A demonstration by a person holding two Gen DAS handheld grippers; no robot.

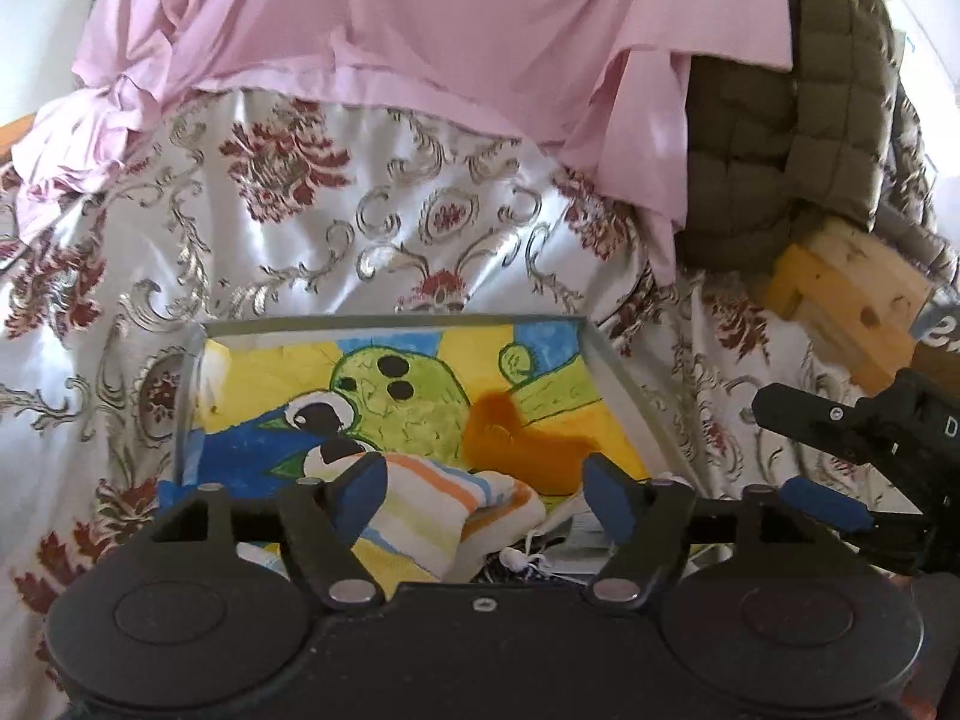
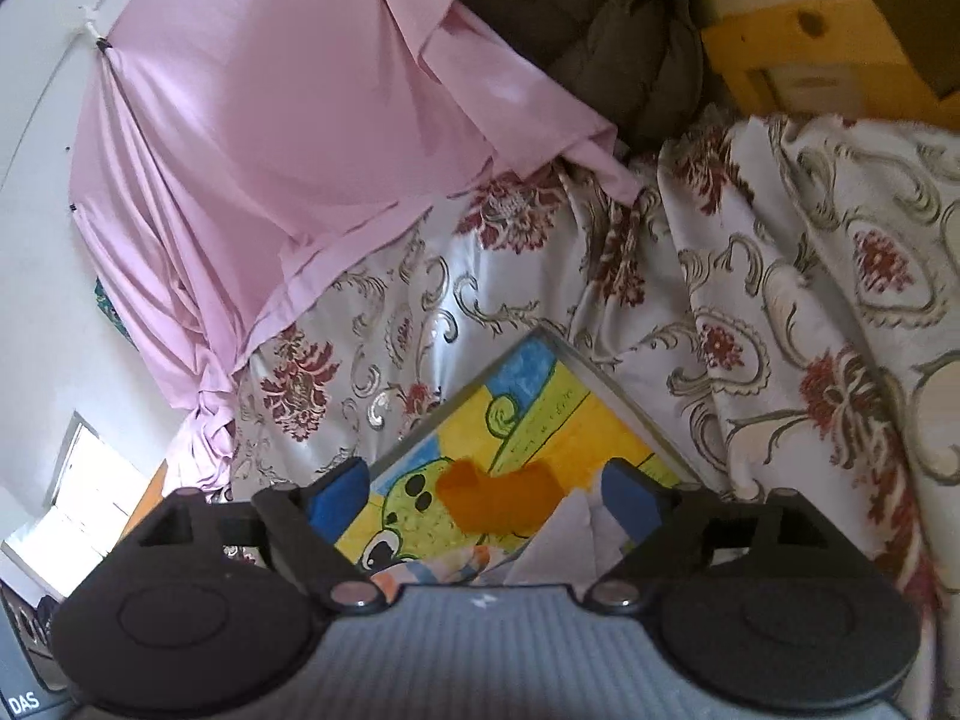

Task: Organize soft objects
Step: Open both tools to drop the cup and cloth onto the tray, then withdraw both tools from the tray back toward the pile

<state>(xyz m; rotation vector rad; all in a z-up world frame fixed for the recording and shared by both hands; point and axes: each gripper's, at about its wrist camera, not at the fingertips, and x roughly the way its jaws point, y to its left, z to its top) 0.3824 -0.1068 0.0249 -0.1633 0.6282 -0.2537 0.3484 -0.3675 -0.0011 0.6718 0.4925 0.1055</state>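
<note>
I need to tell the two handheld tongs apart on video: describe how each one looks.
Left tongs: matte black body, two round black discs, black linkage arms with silver rivets, blue pads on the fingers. Right tongs: same black discs, arms and blue pads, but a ribbed grey centre panel. No sleeves or cables show.

Left tool (image 1: 486, 489) hovering with blue pads (image 1: 360, 495) spread wide, nothing pinched between. Below, a striped folded towel (image 1: 432, 504) lying inside a shallow tray (image 1: 594, 336), on top of a bright cartoon-print cloth (image 1: 408, 396) in yellow, green and blue. Orange patch (image 1: 516, 438) showing near the tray's middle. Tray resting on a floral satin cover (image 1: 336, 222). Pink sheet (image 1: 390, 24) draped behind, olive quilted jacket (image 1: 780, 138) at upper right. Right tool (image 1: 840, 438) poking in from the right edge.
</note>
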